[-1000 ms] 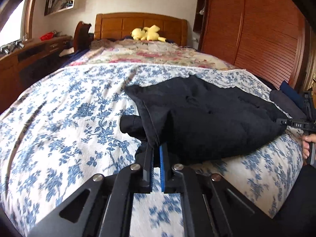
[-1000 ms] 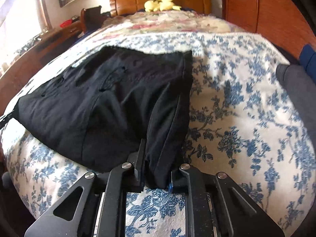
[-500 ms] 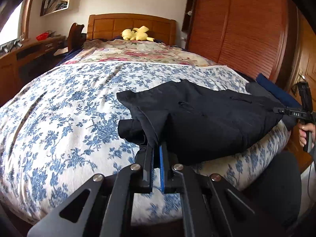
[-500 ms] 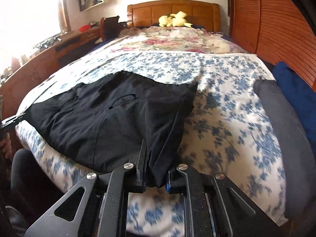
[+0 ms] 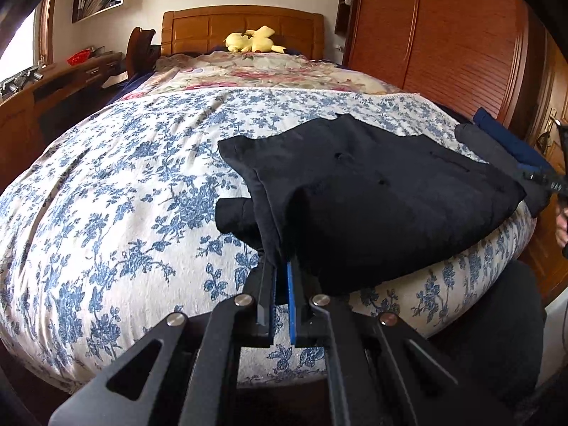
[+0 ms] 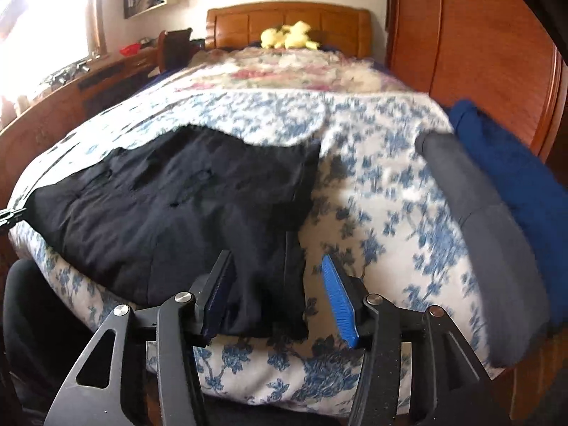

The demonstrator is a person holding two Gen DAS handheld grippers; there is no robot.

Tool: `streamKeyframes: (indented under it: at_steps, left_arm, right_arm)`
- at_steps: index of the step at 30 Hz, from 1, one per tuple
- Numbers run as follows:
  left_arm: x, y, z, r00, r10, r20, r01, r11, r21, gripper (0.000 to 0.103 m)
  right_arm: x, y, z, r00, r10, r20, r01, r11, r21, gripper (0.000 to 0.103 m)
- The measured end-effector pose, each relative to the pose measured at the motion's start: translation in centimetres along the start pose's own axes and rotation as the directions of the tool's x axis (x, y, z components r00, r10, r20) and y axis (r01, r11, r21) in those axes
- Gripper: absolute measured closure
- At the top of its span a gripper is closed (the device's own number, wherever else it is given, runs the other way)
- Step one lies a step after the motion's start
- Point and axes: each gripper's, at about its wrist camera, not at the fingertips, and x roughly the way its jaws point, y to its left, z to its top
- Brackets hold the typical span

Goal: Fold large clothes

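The black garment (image 5: 372,191) lies folded flat near the foot edge of the floral bedspread (image 5: 106,195). The left gripper (image 5: 282,266) stays clenched on 1 corner. The right gripper (image 6: 280,284), gripping 0.5 seconds earlier, is opening, its corner lying loose between the jaws. Further folds likely remain.

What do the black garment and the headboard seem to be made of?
Black garment: likely a soft, matte woven or knit cloth; it sags and creases with no shine. Headboard: looks like wood with a smooth, slightly glossy orange-brown finish and recessed panels; solid or veneer, I cannot tell.
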Motion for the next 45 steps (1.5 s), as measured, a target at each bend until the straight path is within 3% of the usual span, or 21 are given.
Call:
streamKeyframes:
  at_steps: [5, 10, 18, 20, 23, 28, 32, 36, 38, 43, 45]
  left_arm:
    - [0.5, 0.0, -1.0, 1.0, 0.012, -0.015, -0.012, 1.0, -0.004, 0.1]
    - [0.8, 0.0, -1.4, 1.0, 0.013, -0.023, -0.013, 1.0, 0.001, 0.1]
    - [0.6, 0.1, -1.5, 1.0, 0.0, -0.022, 0.0, 1.0, 0.0, 0.1]
    - [0.5, 0.1, -1.6, 1.0, -0.011, -0.022, 0.011, 1.0, -0.003, 0.1]
    - [0.3, -0.3, -1.6, 1.0, -0.007, -0.021, 0.007, 1.0, 0.013, 0.1]
    - [0.3, -0.2, -1.4, 1.0, 0.0, -0.02, 0.0, 1.0, 0.007, 0.1]
    - [0.3, -0.1, -1.5, 1.0, 0.002, -0.022, -0.002, 1.0, 0.008, 0.1]
    - [0.5, -0.1, -1.5, 1.0, 0.006, -0.025, -0.005, 1.0, 0.006, 0.1]
    - [0.6, 0.0, -1.5, 1.0, 0.006, -0.028, -0.006, 1.0, 0.004, 0.1]
    - [1.0, 0.0, -1.6, 0.999, 0.011, -0.042, -0.011, 1.0, 0.002, 0.098]
    - [1.0, 0.0, -1.6, 0.999, 0.012, -0.045, -0.012, 1.0, 0.0, 0.097]
  right_arm:
    - [0.4, 3.7, 1.9, 0.995, 0.086, 0.041, -0.084, 0.994, -0.065, 0.051]
    - [3.9, 10.1, 3.0, 0.974, 0.226, 0.011, -0.222, 0.965, -0.138, 0.051]
    - [9.9, 22.2, 3.5, 0.903, 0.42, -0.086, -0.429, 0.878, -0.212, 0.056]
    - [10.7, 23.9, 3.3, 0.892, 0.439, -0.11, -0.453, 0.865, -0.218, 0.056]
    - [12.9, 25.6, 2.1, 0.891, 0.409, -0.197, -0.448, 0.862, -0.237, 0.056]
    - [12.4, 24.6, 1.7, 0.882, 0.431, -0.193, -0.467, 0.854, -0.23, 0.058]
    - [9.6, 21.5, 2.2, 0.914, 0.382, -0.138, -0.405, 0.884, -0.233, 0.058]
    - [7.4, 15.8, 2.4, 0.963, 0.255, -0.086, -0.269, 0.935, -0.231, 0.058]
    - [6.8, 12.6, 2.5, 0.976, 0.199, -0.083, -0.212, 0.956, -0.202, 0.058]
    - [5.6, 6.8, 2.4, 0.988, 0.135, -0.073, -0.143, 0.982, -0.123, 0.058]
    - [6.2, 5.1, 1.4, 0.988, 0.11, -0.11, -0.121, 0.987, -0.107, 0.058]
